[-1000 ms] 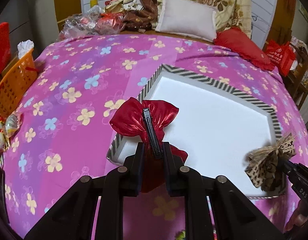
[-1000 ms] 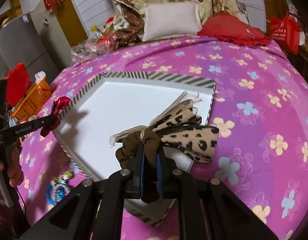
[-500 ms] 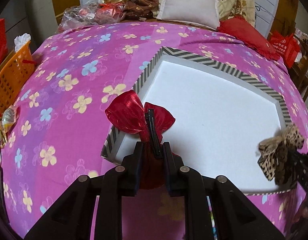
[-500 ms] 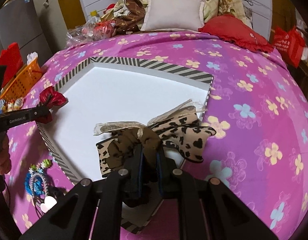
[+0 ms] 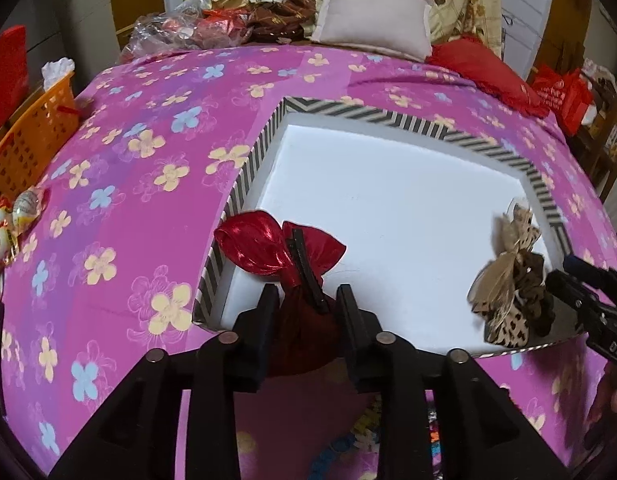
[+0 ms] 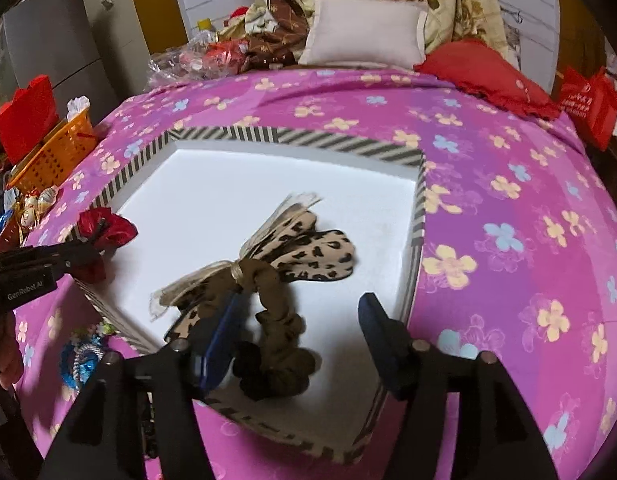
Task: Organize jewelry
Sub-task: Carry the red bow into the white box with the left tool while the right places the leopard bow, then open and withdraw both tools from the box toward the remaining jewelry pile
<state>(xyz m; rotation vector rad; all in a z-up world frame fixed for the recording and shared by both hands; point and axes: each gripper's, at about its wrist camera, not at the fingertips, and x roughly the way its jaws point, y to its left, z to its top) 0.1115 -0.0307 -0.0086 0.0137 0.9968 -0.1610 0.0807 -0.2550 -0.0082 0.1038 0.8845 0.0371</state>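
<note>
Jewelry tray [image 6: 418,200] lies on the bed, mid-frame. Nearest, my right jaws have just been opening and now stand wide, the leopard bow scrunchie [image 6: 276,276] lying loose between them on the white floor. My left jaws have just been easing apart too; the red bow clip [image 5: 280,252] sits between them, draped over the tray's lower-left rim. Freed there, I judge it could tip out onto the bedspread [image 5: 120,168]
</note>
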